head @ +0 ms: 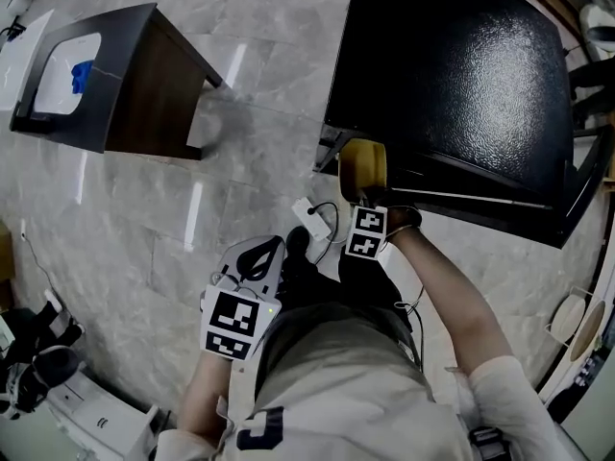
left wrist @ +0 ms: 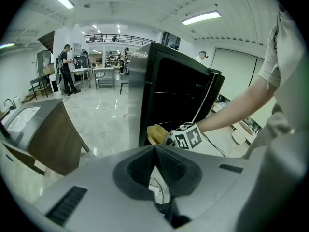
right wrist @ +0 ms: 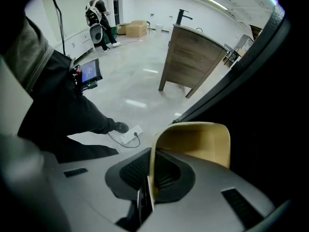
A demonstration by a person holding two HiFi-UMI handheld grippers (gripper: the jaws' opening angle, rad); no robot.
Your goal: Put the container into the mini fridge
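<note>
A black mini fridge (head: 452, 84) stands on the floor; its dark inside (left wrist: 178, 100) faces me. The yellow open container (head: 362, 165) is at the lower left of the fridge's front, partly in its shadow. My right gripper (head: 364, 198) is shut on the container's near wall; in the right gripper view the wall (right wrist: 195, 141) runs down between the jaws of the right gripper (right wrist: 150, 152). My left gripper (head: 261, 257) hangs lower left of it, over the floor, apart from the fridge. The left gripper (left wrist: 155, 147) has its jaws together with nothing in them.
A dark wooden sink cabinet (head: 130, 75) stands at the far left with a blue thing in its basin. A white power strip (head: 313, 220) with a cable lies on the floor by my feet. White equipment (head: 91, 416) sits at the lower left. People stand far off (left wrist: 66, 69).
</note>
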